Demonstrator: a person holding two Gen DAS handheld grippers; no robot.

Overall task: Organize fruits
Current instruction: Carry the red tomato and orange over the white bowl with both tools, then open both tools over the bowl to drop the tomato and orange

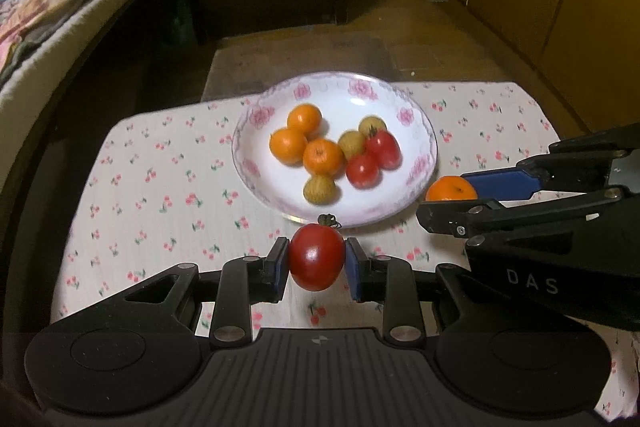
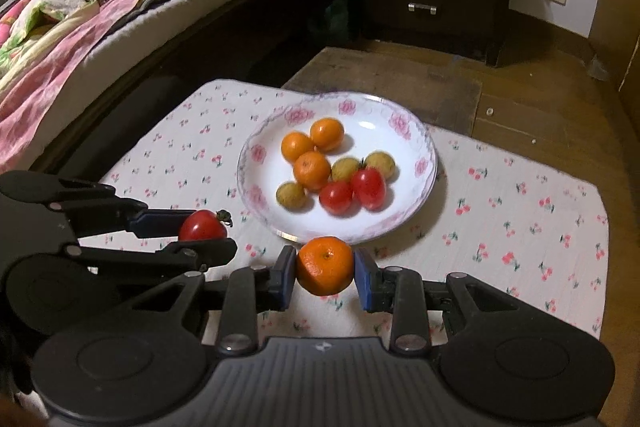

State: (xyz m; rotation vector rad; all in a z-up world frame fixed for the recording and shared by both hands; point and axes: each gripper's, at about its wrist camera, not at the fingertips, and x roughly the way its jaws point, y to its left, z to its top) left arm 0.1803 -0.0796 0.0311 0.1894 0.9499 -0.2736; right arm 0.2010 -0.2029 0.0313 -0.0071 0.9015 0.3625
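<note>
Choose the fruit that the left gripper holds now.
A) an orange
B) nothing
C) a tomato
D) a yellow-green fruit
C: in the left wrist view the left gripper has its blue pads pressed on both sides of a red tomato, just before the plate.

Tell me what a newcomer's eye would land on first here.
Two fruits held just short of the floral plate: a red tomato clamped in the left gripper and a mandarin clamped in the right gripper. The plate, on a cherry-print cloth, already carries mandarins, tomatoes and yellowish fruits.
</note>
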